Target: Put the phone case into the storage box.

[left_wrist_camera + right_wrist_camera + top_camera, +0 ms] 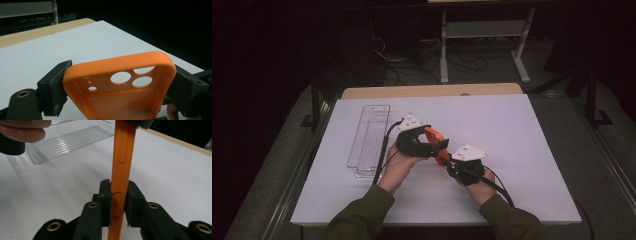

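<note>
Honestly, both tools are pinching the orange phone case: left tool across its width, right tool loosening, so it's risking twisting free.

I see an orange phone case, black gripper pads, a clear ribbed plastic tray, a white tabletop and olive-green sleeves.
</note>
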